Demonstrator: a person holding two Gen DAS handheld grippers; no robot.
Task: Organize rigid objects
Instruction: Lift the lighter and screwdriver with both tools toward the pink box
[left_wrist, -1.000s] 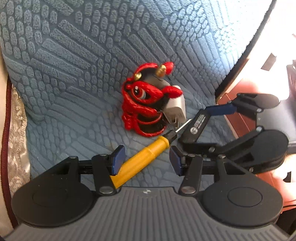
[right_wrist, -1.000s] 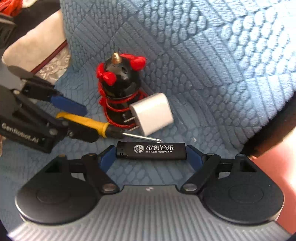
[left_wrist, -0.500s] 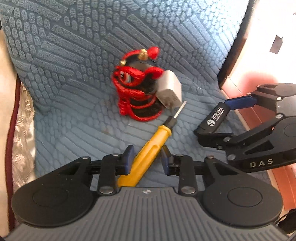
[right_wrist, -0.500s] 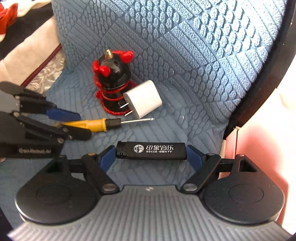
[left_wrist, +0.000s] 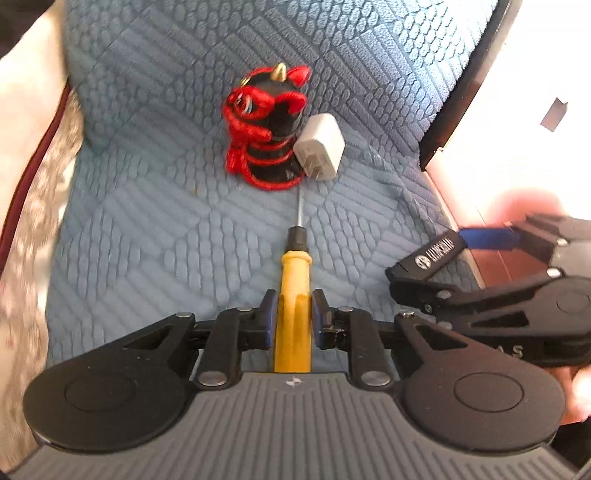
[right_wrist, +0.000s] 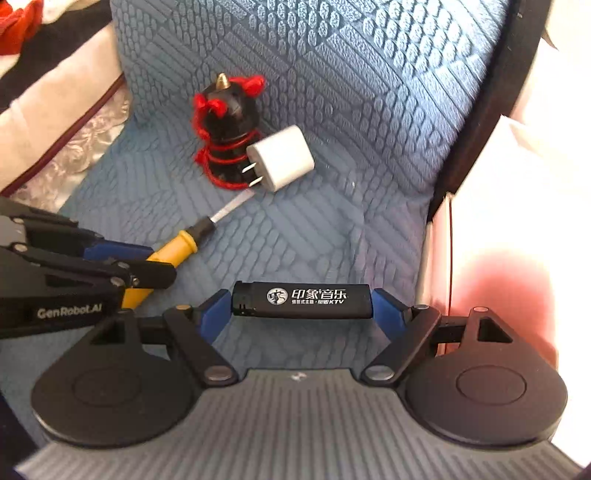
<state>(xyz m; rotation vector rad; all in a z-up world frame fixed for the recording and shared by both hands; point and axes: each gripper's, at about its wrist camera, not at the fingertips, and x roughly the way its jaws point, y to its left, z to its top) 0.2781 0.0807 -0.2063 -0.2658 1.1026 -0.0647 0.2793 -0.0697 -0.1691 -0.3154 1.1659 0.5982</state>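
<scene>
My left gripper (left_wrist: 293, 308) is shut on the yellow handle of a screwdriver (left_wrist: 294, 280), whose thin shaft points at a red and black figurine (left_wrist: 266, 125). A white plug adapter (left_wrist: 320, 147) leans against the figurine. My right gripper (right_wrist: 301, 304) is shut on a black lighter (right_wrist: 301, 299) with white print, held crosswise between its fingers. In the right wrist view the screwdriver (right_wrist: 177, 245), figurine (right_wrist: 227, 131) and adapter (right_wrist: 280, 157) lie ahead, with the left gripper (right_wrist: 136, 264) at the left. The right gripper with the lighter (left_wrist: 428, 258) shows at the right of the left wrist view.
Everything sits on a blue textured seat cushion (left_wrist: 166, 221) with an upright back (right_wrist: 351, 74). A cream cushion with lace and dark red piping (left_wrist: 26, 166) lies at the left. The seat's dark edge (left_wrist: 465, 96) and a bright reddish floor (right_wrist: 517, 240) are at the right.
My left gripper has closed on the screwdriver handle and drawn it back, so its shaft now points straight ahead. My right gripper has pulled back with the lighter.
</scene>
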